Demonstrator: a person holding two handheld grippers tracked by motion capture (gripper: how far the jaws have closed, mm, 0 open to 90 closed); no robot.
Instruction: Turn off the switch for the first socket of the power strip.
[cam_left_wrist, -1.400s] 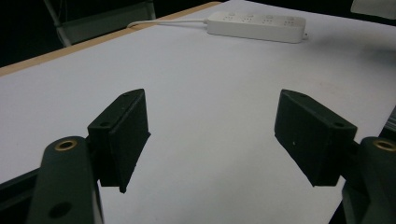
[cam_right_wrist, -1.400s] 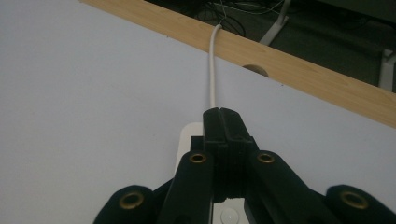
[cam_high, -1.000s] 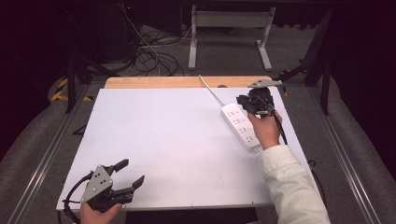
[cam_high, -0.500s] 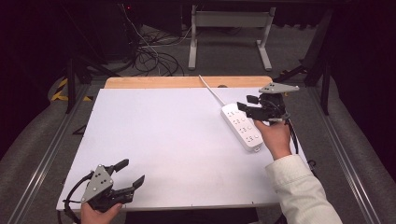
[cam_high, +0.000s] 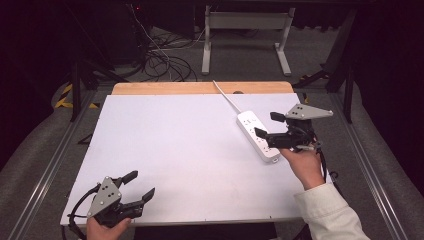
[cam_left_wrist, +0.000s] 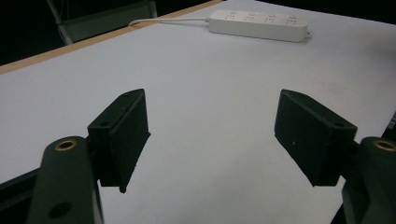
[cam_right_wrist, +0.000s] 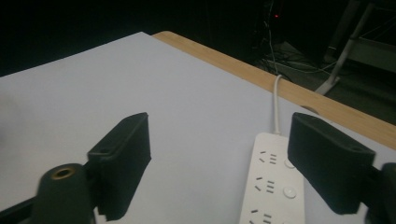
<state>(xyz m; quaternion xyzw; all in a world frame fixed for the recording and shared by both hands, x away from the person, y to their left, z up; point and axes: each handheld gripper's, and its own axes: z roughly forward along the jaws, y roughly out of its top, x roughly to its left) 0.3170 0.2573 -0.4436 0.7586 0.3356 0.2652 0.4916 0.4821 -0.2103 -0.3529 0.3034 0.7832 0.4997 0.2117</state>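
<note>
Tools both released: right tool (cam_high: 269, 125) above power strip (cam_high: 258, 135), left tool (cam_high: 141, 184) near table (cam_high: 190, 145) edge.

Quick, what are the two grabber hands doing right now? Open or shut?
Left gripper: open, holding nothing, above the white table.
Right gripper: open, holding nothing, beside the power strip.

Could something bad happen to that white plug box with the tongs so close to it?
Maybe. The right tongs hang open right over the power strip, so they could bump it or press a button. The strip lies near the table's right side; a shove might slide it off. Its cord could also snag.
</note>
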